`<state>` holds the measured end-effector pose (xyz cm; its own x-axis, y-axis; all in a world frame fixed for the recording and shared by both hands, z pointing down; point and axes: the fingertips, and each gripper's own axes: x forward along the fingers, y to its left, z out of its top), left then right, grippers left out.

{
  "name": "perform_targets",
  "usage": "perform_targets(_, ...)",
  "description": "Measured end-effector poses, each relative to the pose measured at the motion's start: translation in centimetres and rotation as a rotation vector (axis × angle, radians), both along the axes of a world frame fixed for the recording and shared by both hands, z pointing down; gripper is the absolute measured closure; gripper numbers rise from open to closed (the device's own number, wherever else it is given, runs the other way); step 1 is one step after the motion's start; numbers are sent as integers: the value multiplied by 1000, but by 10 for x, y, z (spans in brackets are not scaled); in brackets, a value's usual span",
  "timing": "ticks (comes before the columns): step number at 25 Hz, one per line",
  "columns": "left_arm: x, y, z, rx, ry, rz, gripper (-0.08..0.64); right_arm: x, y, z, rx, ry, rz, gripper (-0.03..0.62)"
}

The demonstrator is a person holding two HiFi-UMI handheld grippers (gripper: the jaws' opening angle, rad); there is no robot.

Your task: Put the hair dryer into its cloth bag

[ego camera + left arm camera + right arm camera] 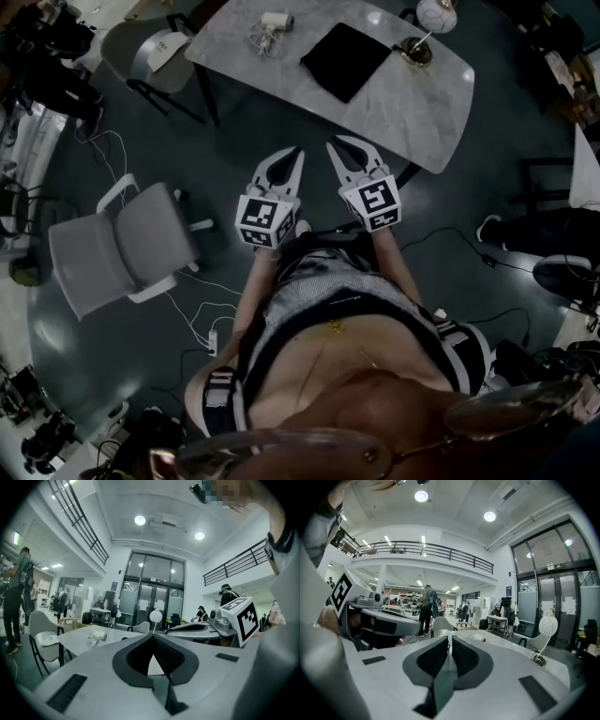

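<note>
left tool (292, 156): jaws together, empty | right tool (337, 145): jaws together, empty | hair dryer (272, 22), cloth bag (345, 58): on table (412, 105)

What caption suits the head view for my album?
Left gripper and right gripper, both shut and empty, point toward the marble table holding the white hair dryer and black cloth bag.

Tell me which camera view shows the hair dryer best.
The head view: the hair dryer lies on the table, seen whole from above. The left gripper view shows it small, side-on; the right gripper view, only a tiny white shape.
</note>
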<state>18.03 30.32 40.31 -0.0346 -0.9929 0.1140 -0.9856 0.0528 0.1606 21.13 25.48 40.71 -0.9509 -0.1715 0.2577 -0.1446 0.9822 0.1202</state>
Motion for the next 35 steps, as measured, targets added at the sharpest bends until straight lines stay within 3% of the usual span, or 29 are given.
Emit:
perform_targets(4,-17,0,3,-8,-51,15,554,-15,1,-1,-9,-20,30,528)
perform_targets(12,-33,0,-2,50,-2,35,554,-26,3,-7,-12,-46,31,528)
perform_targets(18,-45,-10,3,8,-21,24,554,-43,-5,-9,-18,-49,7,528)
perform_targets(22,-64,-23,5,0,5,-8,554,-66,-18,-6,-23,-39,-22,528)
perform_targets(27,-92,-48,6,-26,-27,-45,554,-99,-39,-4,-23,-37,-62,528)
perform_targets(35,-129,-108,-1,-33,-3,-56,554,-134,-103,-18,-2,-56,-70,528)
